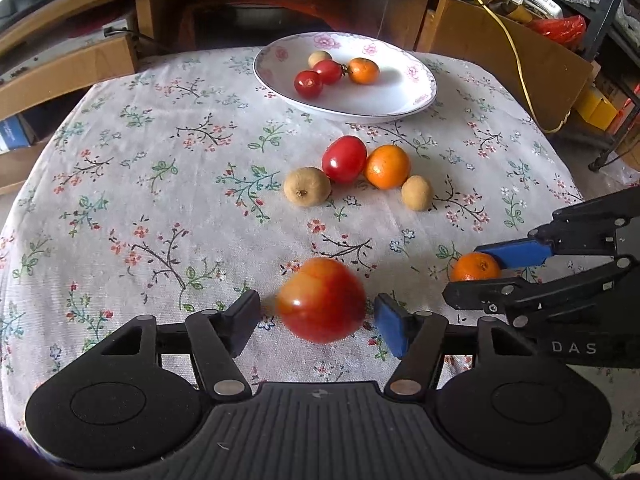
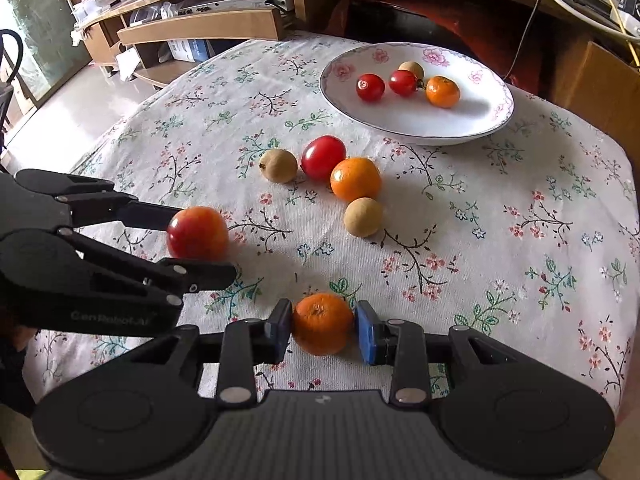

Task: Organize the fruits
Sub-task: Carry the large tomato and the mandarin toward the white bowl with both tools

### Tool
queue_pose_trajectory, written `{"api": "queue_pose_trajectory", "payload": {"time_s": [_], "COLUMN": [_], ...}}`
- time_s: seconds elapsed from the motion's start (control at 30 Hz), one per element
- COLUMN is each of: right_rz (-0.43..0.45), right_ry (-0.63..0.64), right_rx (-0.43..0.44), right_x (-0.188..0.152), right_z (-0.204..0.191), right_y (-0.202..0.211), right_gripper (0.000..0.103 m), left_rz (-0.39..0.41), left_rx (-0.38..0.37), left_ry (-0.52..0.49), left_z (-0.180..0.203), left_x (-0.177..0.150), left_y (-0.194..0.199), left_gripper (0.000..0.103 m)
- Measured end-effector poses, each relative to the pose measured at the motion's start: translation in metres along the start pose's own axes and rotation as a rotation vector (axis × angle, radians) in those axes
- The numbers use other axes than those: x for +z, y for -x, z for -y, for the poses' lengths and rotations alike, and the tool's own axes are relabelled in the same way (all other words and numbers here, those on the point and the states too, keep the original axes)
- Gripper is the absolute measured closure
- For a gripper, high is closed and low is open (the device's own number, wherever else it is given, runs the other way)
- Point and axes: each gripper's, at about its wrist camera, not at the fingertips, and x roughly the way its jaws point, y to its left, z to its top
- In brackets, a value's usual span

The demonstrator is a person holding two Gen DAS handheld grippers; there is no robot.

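A white flowered plate [image 1: 404,92] [image 2: 472,120] at the far side holds two cherry tomatoes, a small orange and a longan. On the cloth in the middle lie a red tomato [image 1: 344,159] [image 2: 323,157], an orange [image 1: 387,166] [image 2: 355,179] and two longans [image 1: 307,185] [image 1: 417,193]. My left gripper [image 1: 318,318] [image 2: 192,236] is open around a red apple [image 1: 321,300] [image 2: 197,233], with small gaps on both sides. My right gripper [image 2: 323,330] [image 1: 480,270] has its pads against a small mandarin [image 2: 321,323] [image 1: 475,267] on the cloth.
The round table has a floral cloth [image 1: 160,184] [image 2: 520,220]. Wooden shelving and cardboard boxes [image 1: 508,52] stand behind the table, with a yellow cable [image 1: 516,48] at the right. Floor lies off the left edge [image 2: 60,112].
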Motion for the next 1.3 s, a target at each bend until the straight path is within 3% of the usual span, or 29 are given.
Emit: {"api": "queue_pose_trajectory", "payload": {"time_s": [0.1,0.23,0.37,0.73,1.3], "right_rz": [-0.007,-0.003,-0.011,0.012,0.050], "right_ry": [-0.009,-0.011,0.016,-0.028,-0.045], "right_rx": [-0.003,0.001,-0.022,-0.025,-0.030], "right_x": [-0.002,-0.002,-0.003,0.003,0.016], "right_z": [0.001,0.002,-0.004,0.002,0.003], "right_y": [0.002,0.002,0.002,0.006,0.013], "right_gripper": [0.069,0.069,0.070,0.072,0.072], "left_rz": [0.001,-0.006,-0.009,-0.014,0.015], "left_rx": [-0.002,0.010,0.022,-0.016,-0.013], "left_ry": [-0.003,-0.004,-0.022,0.010,0.001], "left_z": [0.001,0.001,0.003,0.007,0.016], "left_x": [0.001,0.004,0.003,0.010,0.022], "left_y": [0.000,-0.001,-0.001,0.000,0.006], "left_gripper": [0.034,0.048,0.050,0.051,0.051]}}
